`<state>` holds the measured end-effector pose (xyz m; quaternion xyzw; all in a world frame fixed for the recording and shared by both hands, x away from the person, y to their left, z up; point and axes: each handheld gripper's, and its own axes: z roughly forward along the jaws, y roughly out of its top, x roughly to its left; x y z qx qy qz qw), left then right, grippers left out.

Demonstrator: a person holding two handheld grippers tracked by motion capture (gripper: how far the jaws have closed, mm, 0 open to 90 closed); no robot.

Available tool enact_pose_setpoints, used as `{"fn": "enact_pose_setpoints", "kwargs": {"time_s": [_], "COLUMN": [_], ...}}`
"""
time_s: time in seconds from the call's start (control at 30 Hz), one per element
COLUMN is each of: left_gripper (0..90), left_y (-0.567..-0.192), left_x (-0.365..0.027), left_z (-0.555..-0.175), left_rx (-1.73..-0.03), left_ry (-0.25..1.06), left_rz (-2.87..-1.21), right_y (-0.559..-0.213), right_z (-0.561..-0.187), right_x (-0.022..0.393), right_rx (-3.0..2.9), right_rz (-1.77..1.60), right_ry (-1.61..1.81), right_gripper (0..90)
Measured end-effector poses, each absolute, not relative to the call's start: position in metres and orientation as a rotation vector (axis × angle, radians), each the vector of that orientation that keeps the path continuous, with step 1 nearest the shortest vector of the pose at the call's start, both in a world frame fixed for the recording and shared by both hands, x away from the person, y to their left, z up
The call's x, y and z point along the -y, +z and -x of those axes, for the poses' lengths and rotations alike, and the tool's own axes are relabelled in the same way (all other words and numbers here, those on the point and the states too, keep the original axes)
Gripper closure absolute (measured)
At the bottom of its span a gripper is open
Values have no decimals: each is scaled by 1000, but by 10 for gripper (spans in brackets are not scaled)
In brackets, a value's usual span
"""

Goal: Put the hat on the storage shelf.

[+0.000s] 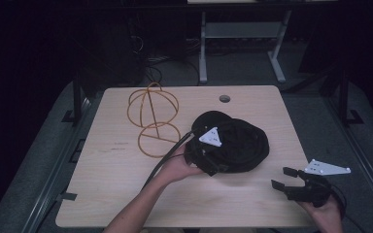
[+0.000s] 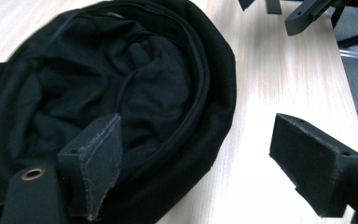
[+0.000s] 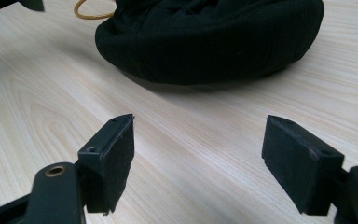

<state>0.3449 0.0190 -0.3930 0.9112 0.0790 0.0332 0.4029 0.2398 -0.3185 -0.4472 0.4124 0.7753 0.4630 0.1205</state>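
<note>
Nearest in the left gripper view, the left gripper (image 2: 196,158) has its jaws spread wide, nothing pinched between them: one pad hangs over the near rim of the black cloth bundle (image 2: 121,93), the other over the bare wooden table (image 2: 270,84) just beside that rim. Whether the first pad actually touches the fabric cannot be told. From the high view the same gripper (image 1: 205,154) sits at the bundle's (image 1: 240,143) left edge, partly on top of it, with the person's left hand (image 1: 177,167) behind it and its cable trailing back across the table

Right gripper (image 3: 198,158) is released as well, jaws wide apart and empty, held low over the wood. In its own view the cloth bundle (image 3: 209,39) lies ahead of the jaws, clear of them, with a strip of bare table (image 3: 37,116) between. The high view puts this gripper (image 1: 291,182) near the table's front right corner, held in the right hand (image 1: 323,206), well apart from the bundle and pointing roughly toward it

Behind and to the left of the bundle stands an orange wire frame (image 1: 153,119), its lower hoop flat on the table; a bit of that orange wire (image 3: 86,11) peeks out beside the cloth in the right gripper view
</note>
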Motion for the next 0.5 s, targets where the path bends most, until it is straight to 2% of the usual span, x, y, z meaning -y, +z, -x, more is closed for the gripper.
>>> {"fn": "enact_pose_setpoints", "kwargs": {"time_s": [0.3,0.5], "left_gripper": [255,281], "left_y": [-406,-415], "left_x": [4,15], "left_z": [-351,-353], "left_rx": [-156,-135], "left_ry": [42,11], "left_rz": [-2368,-2433], "right_y": [-447,-447], "right_z": [-240,-241], "right_x": [316,315], "right_rx": [-2266,-2271], "right_rz": [-1199,-1193], "right_ry": [1347,1346], "right_gripper": [251,251]}}
